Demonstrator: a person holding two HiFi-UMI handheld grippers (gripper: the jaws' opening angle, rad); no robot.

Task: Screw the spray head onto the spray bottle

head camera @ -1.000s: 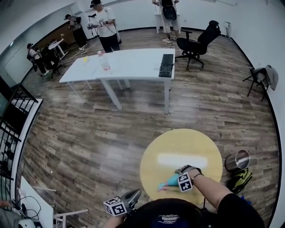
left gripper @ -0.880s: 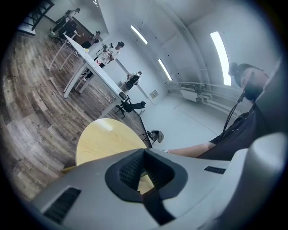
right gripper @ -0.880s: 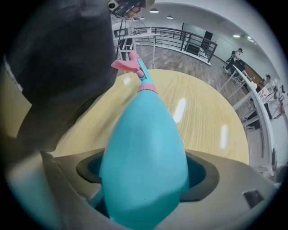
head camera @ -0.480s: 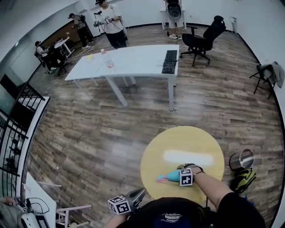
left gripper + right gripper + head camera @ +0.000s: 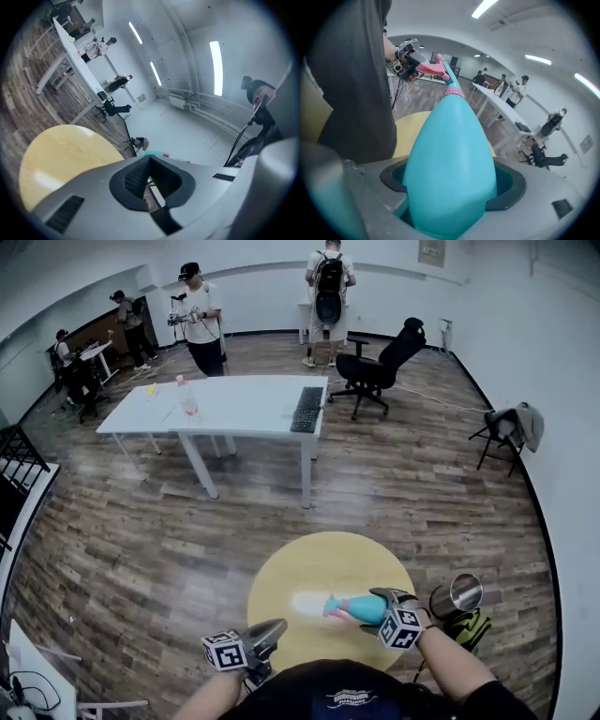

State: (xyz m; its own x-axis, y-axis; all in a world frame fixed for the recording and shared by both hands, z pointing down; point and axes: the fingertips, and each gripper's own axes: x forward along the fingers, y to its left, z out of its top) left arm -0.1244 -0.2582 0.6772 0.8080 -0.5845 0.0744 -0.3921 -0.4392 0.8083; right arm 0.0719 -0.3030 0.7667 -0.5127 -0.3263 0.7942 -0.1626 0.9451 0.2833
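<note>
Grips the teal spray bottle [image 5: 450, 154] in the right gripper [image 5: 373, 609], jaws pressed on the wide lower body, neck pointing off toward the person's left. Lies roughly on its side over the round yellow table [image 5: 319, 563]; resting on the top or just clear of it, hard to say. Carries the pink spray head [image 5: 437, 68] on the neck, with a pink collar at the joint; fully tightened or not, impossible to tell. Shows the left gripper [image 5: 274, 632] closed on nothing, near the table's edge by the person's body, apart from the bottle.

Looks like smooth, glossy moulded plastic: a teardrop body, broad at the base, tapering to a narrow neck. Probably light and thin-walled, so apt to dent under a hard squeeze and to slide out along the taper. Best held on the fattest part, as now, for the most pad contact. For turning, better to take the stiff collar than the trigger or nozzle, both jutting sideways and likely to lever round. Seems harder and more rigid at the head than in the body. Flat, matte tabletop with a patch of glare; no check against rolling for a round bottle laid down.
</note>
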